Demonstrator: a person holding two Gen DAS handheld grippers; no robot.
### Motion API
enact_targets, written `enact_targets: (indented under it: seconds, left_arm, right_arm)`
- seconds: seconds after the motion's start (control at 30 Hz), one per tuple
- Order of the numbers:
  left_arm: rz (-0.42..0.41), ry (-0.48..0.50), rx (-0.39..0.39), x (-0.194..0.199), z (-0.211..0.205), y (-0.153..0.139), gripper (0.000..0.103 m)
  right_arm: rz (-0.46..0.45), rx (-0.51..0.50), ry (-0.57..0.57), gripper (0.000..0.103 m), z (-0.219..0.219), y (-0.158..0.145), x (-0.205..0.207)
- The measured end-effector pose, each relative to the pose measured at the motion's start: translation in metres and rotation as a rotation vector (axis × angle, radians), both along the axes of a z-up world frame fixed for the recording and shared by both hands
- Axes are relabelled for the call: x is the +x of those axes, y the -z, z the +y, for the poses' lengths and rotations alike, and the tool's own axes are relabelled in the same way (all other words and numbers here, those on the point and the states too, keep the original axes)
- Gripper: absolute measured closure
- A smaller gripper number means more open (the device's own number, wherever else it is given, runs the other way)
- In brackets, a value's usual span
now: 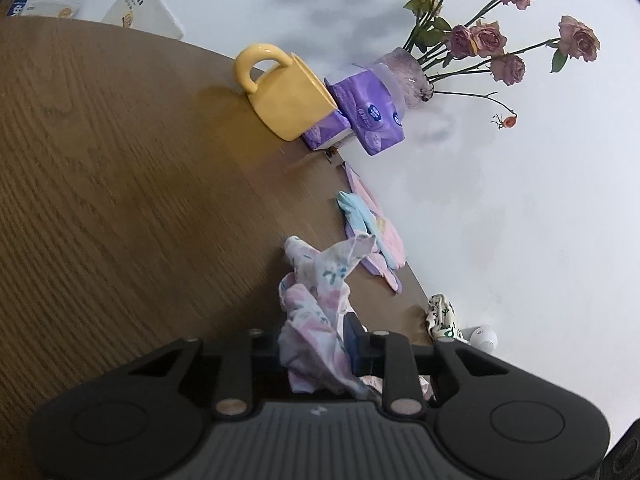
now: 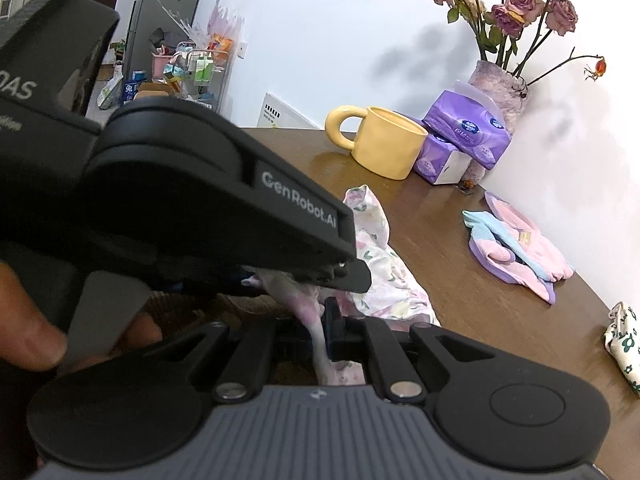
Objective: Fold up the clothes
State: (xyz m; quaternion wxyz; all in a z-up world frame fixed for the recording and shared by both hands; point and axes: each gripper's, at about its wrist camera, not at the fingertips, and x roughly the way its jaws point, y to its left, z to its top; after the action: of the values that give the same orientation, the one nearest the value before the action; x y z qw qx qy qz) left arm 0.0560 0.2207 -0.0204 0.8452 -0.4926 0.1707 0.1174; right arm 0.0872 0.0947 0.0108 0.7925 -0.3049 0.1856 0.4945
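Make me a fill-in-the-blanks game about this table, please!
1. The mug is colored ____.
2. The vase holds dried ____.
3. Both grippers pinch the same floral ____.
4. The tissue packs are colored ____.

Missing words: yellow; roses; cloth; purple

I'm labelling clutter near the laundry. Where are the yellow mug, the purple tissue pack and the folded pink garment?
yellow mug (image 2: 386, 146): right wrist view, on its side wall.
purple tissue pack (image 2: 468, 128): right wrist view, on its front face.
folded pink garment (image 2: 532, 246): right wrist view, on its top layer.
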Motion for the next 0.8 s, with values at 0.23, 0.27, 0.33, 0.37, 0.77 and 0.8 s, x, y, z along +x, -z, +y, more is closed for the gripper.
enact_targets:
  seconds: [0.23,0.27,0.33,0.37,0.77,0.8]
  left_arm:
    - [0.013,0.005,0.009,0.006,0.002,-0.001,0.08]
    - [0.014,0.007,0.006,0.006,0.003,-0.001,0.081]
    - [0.017,0.013,0.0,0.007,0.003,0.001,0.087]
    - [0.014,0.016,0.005,0.007,0.003,0.0,0.088]
    - [0.005,0.042,0.121,0.01,-0.005,-0.01,0.094]
    - [0.006,0.045,0.142,0.01,-0.006,-0.012,0.094]
  right_arm:
    - [0.012,0.008,-0.004,0.098,-0.003,0.0,0.0]
    - [0.013,0.009,-0.004,0.098,-0.003,0.0,0.0]
    - [0.014,0.009,-0.004,0.098,-0.002,0.0,0.0]
    - [0.014,0.009,-0.005,0.098,-0.002,0.001,0.0]
    - [0.051,0.054,0.032,0.065,-0.037,-0.013,0.002]
    - [0.069,0.063,0.046,0.064,-0.046,-0.015,0.006]
